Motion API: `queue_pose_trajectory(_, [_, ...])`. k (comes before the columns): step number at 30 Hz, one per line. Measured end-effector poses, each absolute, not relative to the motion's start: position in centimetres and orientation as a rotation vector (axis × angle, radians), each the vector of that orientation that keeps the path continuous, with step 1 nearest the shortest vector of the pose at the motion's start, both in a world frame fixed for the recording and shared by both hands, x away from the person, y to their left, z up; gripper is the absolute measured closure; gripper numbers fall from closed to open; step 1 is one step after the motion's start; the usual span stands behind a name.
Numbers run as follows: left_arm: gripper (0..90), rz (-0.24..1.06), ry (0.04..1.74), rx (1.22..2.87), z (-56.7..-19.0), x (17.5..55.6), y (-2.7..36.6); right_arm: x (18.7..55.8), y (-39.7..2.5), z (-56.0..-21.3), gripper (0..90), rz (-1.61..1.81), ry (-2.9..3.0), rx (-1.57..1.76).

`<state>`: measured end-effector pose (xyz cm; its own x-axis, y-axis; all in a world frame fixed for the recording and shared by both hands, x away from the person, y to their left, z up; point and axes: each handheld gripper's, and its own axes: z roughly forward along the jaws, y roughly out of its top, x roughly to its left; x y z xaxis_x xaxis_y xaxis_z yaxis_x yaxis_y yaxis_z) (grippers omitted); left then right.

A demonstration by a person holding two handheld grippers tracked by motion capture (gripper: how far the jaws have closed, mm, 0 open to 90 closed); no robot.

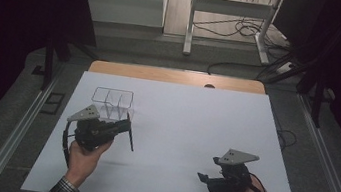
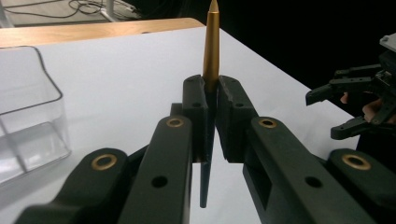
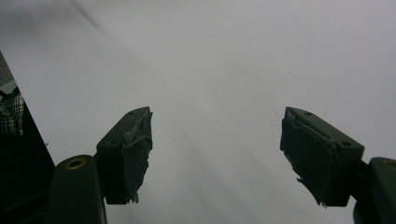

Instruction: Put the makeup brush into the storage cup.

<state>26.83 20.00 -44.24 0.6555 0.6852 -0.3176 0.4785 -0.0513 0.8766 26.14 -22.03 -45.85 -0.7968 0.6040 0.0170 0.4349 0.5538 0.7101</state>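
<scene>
Two grippers work over a wide white worktop, which lies on a wooden table whose far edge shows as a tan strip. On the worktop's left part stands a clear plastic organizer, an open-topped box split by thin walls into compartments; in the left gripper view its near corner rises at the left edge, and the compartments that can be seen look empty.

Just in front of that box hangs the left gripper, raised off the worktop by the person's left hand. Its fingers are clenched on a pen, which stands across the grip: a gold tapered end points up beyond the fingers and a dark slim end hangs below them. From above, the pen reads as a thin dark stick slanting down toward the worktop, close to the organizer's near right corner but not over its opening.

Well apart, at the right near edge, the right gripper is held low, with its fingers spread wide and nothing between them but bare white surface.

My reading is that the carry is in hand, with the drop-in not yet done. The next move likely calls for lifting the pen above the rim, lining its lower end with one compartment, lowering it between the dividers and only then releasing. The thin clear walls are hard to judge, so a clipped rim could nudge the light box.
</scene>
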Motion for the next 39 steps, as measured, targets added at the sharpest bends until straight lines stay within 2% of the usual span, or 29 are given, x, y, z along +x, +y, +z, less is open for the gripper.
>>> queue_pose_trajectory(39, [83.1,0.34,1.023,1.698,-43.1,27.2,23.2,25.2,-24.5,-46.6,18.3,1.021,2.541,0.922])
